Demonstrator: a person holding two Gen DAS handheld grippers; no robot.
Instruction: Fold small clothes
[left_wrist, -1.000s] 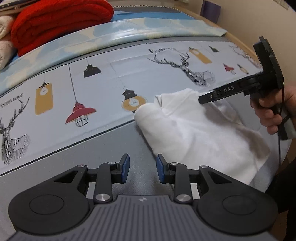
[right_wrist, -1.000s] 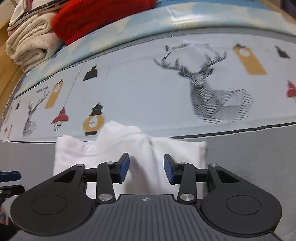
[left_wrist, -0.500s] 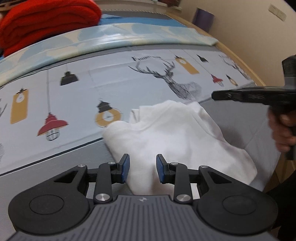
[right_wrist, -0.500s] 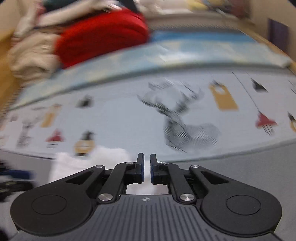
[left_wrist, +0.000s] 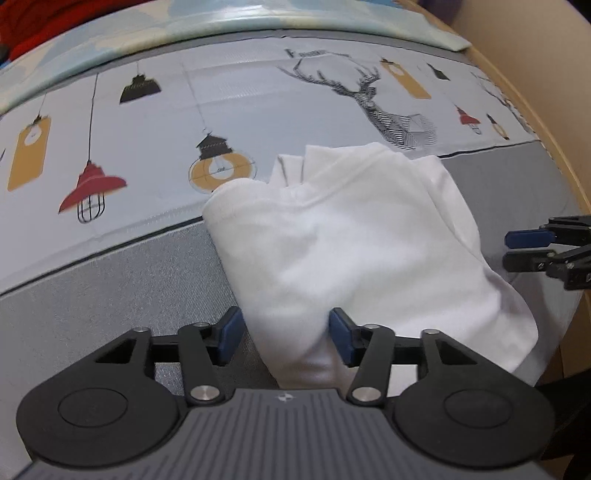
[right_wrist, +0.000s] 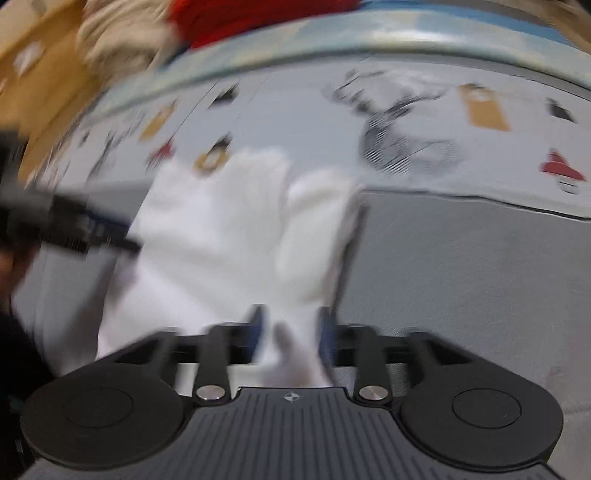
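Observation:
A white folded garment (left_wrist: 343, 236) lies on the printed table cover near the front edge. My left gripper (left_wrist: 284, 338) is open, its blue pads on either side of the garment's near left corner. In the blurred right wrist view the same garment (right_wrist: 236, 229) lies ahead, and my right gripper (right_wrist: 290, 334) is open with a fold of the cloth between its fingers. The right gripper (left_wrist: 532, 249) also shows at the right edge of the left wrist view, beside the garment. The left gripper (right_wrist: 92, 230) shows at the left of the right wrist view.
The cover (left_wrist: 258, 99) carries deer and lamp prints, with a grey band (left_wrist: 110, 288) in front. A red folded blanket (right_wrist: 258, 14) and beige towels (right_wrist: 122, 26) are stacked at the back. The wooden table edge (left_wrist: 554, 122) curves along the right.
My left gripper opened wider and moved onto the garment's near corner. My right gripper was shut half a second ago, dropped low beside the garment, and now stands open around a fold.

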